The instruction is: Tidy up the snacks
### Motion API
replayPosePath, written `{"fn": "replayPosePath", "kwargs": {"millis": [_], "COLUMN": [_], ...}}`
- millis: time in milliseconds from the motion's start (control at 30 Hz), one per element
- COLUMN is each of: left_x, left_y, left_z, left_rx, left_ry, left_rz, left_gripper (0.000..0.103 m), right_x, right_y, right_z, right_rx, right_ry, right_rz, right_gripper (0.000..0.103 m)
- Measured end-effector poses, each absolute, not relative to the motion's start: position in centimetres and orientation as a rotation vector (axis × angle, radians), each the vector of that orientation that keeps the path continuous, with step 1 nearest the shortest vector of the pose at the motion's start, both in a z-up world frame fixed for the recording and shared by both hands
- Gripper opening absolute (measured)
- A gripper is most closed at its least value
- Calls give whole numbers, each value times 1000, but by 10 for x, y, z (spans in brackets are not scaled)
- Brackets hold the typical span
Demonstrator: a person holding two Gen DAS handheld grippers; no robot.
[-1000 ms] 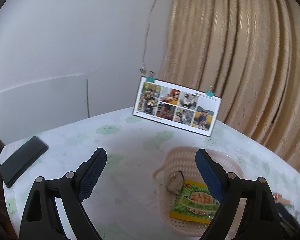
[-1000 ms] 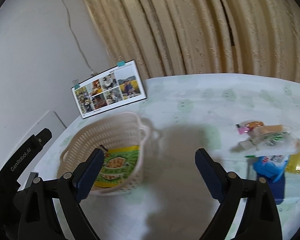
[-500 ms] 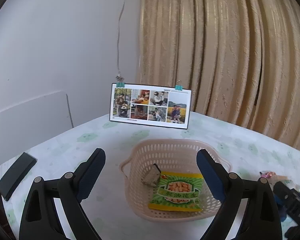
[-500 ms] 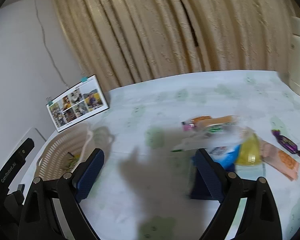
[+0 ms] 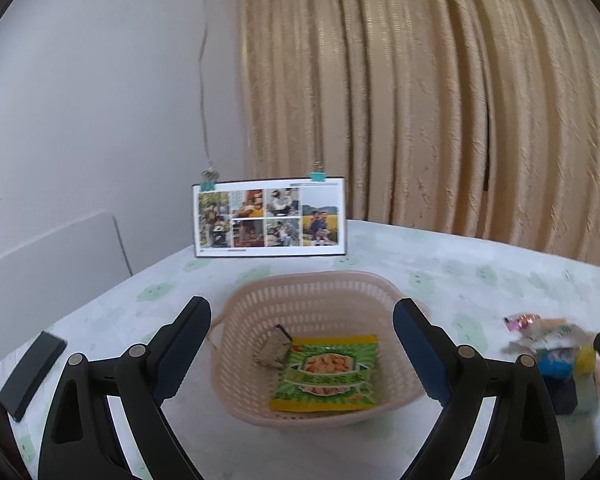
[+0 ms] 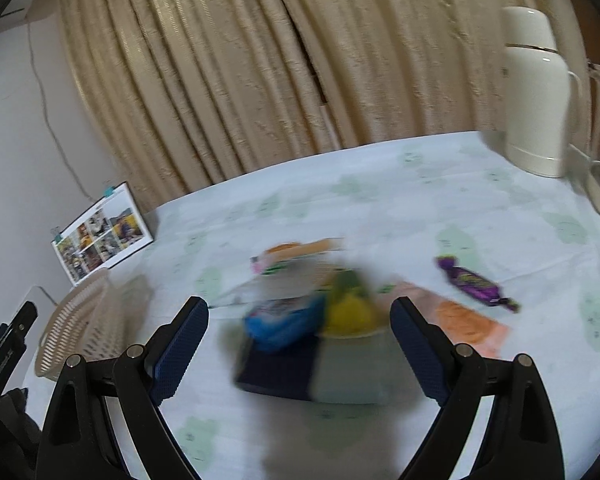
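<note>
The left gripper [image 5: 302, 332] has its two blue-padded fingers [image 5: 188, 336] spread wide with nothing between them, and in the lower middle of the left wrist frame they flank a pale pink plastic basket [image 5: 260, 300] that sits on the table [image 5: 460, 276]. Inside the basket, a green peanut packet [image 5: 328, 376] lies flat toward the lower right, and a small grey wrapped snack [image 5: 272, 350] leans just beside its upper left corner. Behind the basket, in the middle of the frame, a photo collage card [image 5: 269, 217] stands upright with clips on its top edge, backed by a white wall and a beige curtain [image 5: 440, 100]. A dark flat device [image 5: 32, 368] lies at the lower left edge. The right gripper [image 6: 300, 332] likewise has its fingers [image 6: 182, 340] held far apart and empty, hovering over a blurred snack pile [image 6: 312, 308] in the centre of the right wrist frame: a blue packet, a yellow one, and a dark blue and pale box below them; the blur hides finer detail. To the right of the pile lie an orange packet [image 6: 468, 324] and, further up, a purple wrapped candy [image 6: 474, 284], apart from the others. A white thermos [image 6: 536, 92] stands upright at the upper right, and the basket shows at the left edge, well apart from the pile.
</note>
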State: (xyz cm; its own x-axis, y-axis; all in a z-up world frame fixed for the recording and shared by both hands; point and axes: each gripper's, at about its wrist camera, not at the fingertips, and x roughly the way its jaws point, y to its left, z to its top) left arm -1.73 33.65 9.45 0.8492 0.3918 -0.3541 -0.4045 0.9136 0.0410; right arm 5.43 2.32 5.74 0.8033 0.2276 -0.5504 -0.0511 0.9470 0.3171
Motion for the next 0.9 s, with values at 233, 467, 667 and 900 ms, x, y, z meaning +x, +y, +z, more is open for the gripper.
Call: {"fn": "replayPosePath", "kwargs": {"millis": [233, 467, 667, 900], "left_x": [-22, -30, -27, -26], "left_y": [301, 277, 270, 267], "left_z": [88, 88, 83, 79], "left_rx": [37, 46, 75, 93], "left_ry": [358, 344, 357, 358], "left_rz": [330, 226, 219, 224], "left_gripper": [93, 93, 93, 93], "right_x": [57, 71, 85, 106], "right_y": [-21, -50, -40, -46], "right_z": [44, 30, 26, 21], "right_rx": [320, 362, 310, 267], "right_ry": [671, 735, 774, 827], "right_rz": [134, 154, 221, 226], "right_gripper": [91, 88, 73, 59]}}
